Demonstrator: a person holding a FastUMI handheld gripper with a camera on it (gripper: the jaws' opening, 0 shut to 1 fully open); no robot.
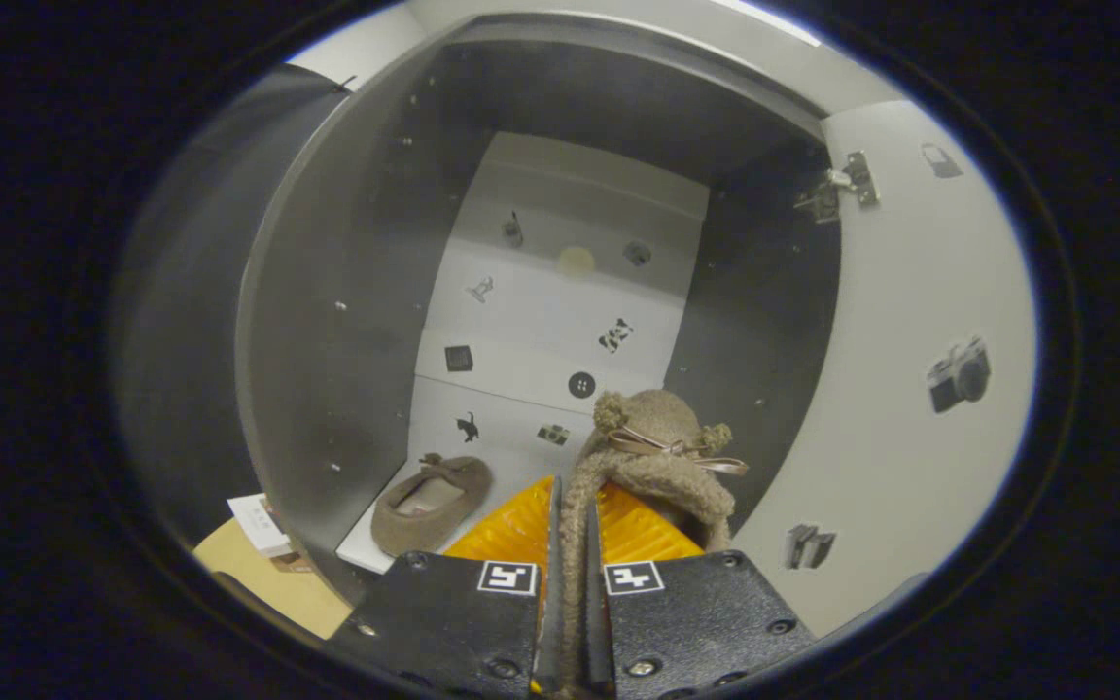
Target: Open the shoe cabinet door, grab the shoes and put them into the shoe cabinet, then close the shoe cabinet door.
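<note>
Fuzzy brown slipper (652, 457) with a ribbon bow is pinched by its rim between the gripper (572, 525) fingers, both clamped on it, toe hanging ahead. Gripper points straight into the open shoe cabinet (346, 292). Second matching slipper (432, 501) already sits on the white cabinet floor, left of the fingers. Cabinet door (920, 369) stands open on the right, hinge (837, 190) at its top corner. Back panel (560, 321) carries small stickers.

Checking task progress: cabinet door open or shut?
Open: the door stands swung aside, hinge exposed, one slipper inside; gripper shut on second slipper.
</note>
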